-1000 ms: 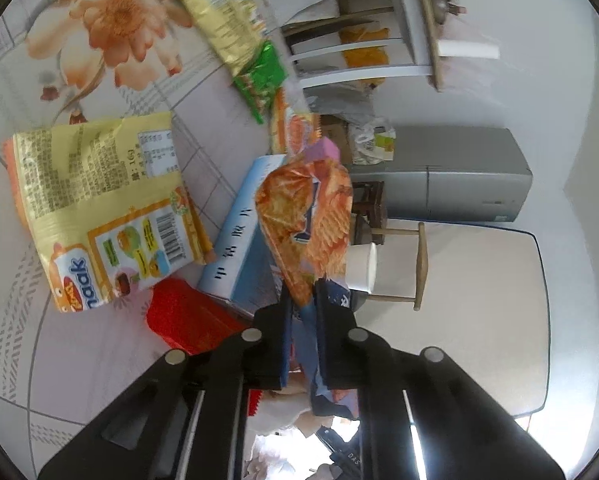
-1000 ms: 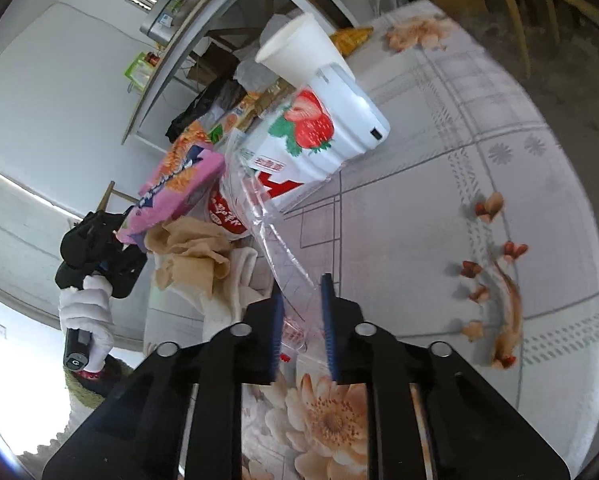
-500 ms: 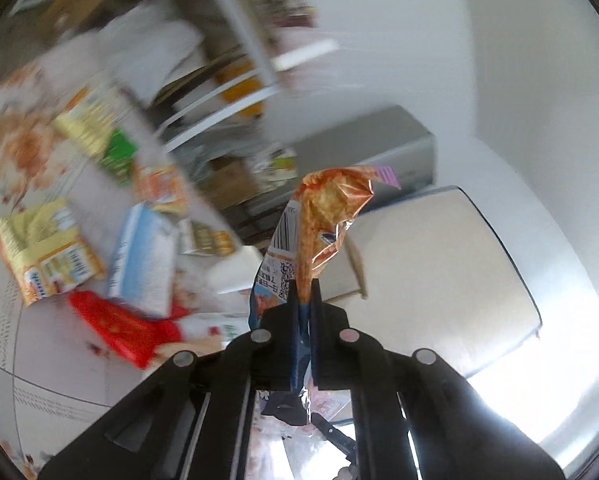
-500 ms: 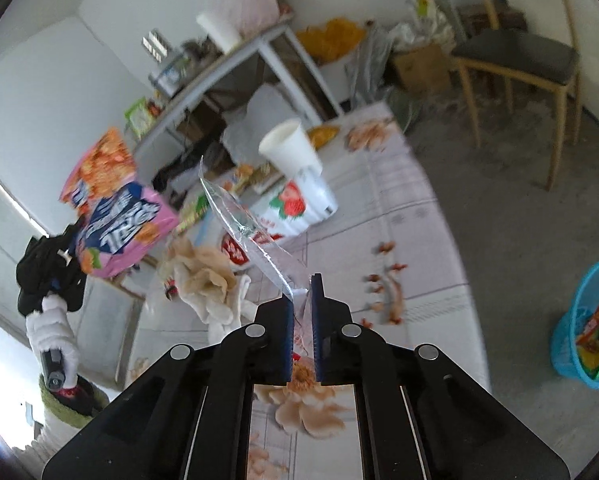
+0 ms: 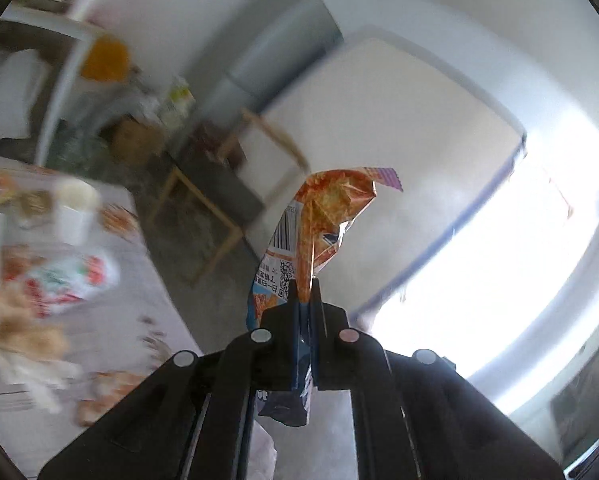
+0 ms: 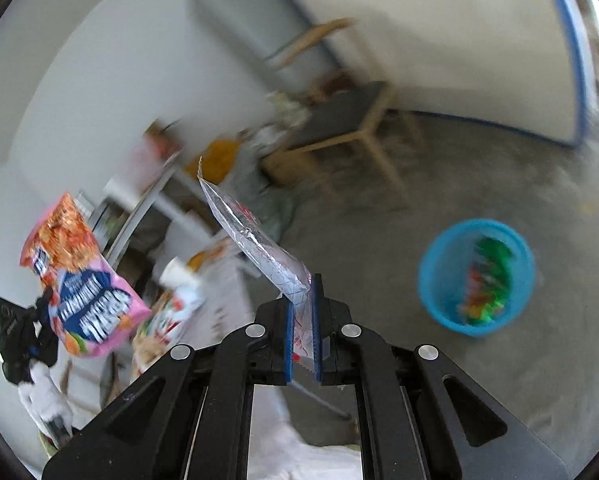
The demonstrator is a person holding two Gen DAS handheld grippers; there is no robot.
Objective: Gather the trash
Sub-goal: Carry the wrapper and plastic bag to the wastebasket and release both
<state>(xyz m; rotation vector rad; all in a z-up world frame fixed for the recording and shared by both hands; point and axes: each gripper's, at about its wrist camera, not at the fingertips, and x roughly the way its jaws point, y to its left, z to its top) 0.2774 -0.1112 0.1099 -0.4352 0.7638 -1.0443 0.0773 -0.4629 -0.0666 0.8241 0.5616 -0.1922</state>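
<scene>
My left fingers (image 5: 304, 292) are clamped on an orange snack bag (image 5: 327, 216), held up in the air beside the tabletop (image 5: 155, 300). My right fingers (image 6: 301, 312) pinch a clear silvery wrapper (image 6: 255, 244), raised above the floor with the blue trash basket (image 6: 431, 280) off to the right.

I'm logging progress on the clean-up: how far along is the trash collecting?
Done: some wrappers lie in the blue bin. In hand: left gripper pinches an orange snack bag, right gripper a clear wrapper. Left: strawberry packet and paper cup on the table.
</scene>
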